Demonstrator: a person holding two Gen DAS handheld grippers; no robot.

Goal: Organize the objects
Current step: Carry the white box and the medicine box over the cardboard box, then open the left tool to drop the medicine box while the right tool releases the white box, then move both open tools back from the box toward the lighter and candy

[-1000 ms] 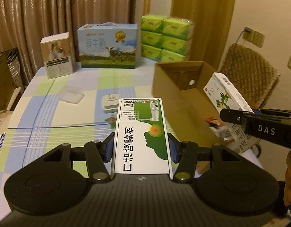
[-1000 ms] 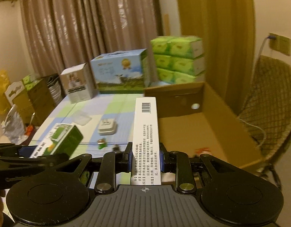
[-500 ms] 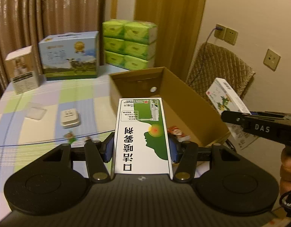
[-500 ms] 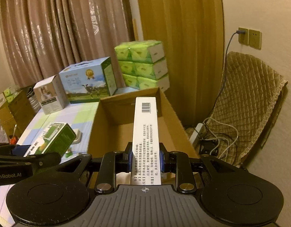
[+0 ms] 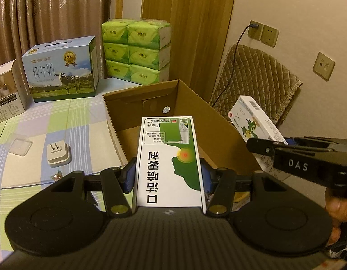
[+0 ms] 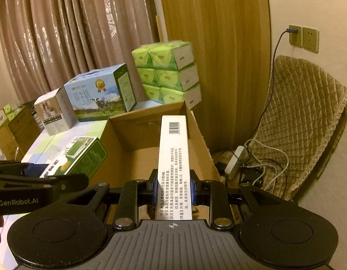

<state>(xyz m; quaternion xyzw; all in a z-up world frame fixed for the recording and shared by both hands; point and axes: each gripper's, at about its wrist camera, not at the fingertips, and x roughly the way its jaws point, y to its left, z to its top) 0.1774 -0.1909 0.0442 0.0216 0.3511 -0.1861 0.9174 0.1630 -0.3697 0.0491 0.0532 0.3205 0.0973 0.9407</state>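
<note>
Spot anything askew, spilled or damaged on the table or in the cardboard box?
Nothing stands out. The cardboard box sits open and intact; the charger plug lies prongs-up on the table, nothing spilled.

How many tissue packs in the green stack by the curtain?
6 visible: tissue packs stacked in three layers of two at the table's far edge, behind the cardboard box. More could sit hidden behind them.

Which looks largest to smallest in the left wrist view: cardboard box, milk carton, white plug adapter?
1. cardboard box
2. milk carton
3. white plug adapter
The box is nearer the camera than the carton, so their true order is unsure.
</note>
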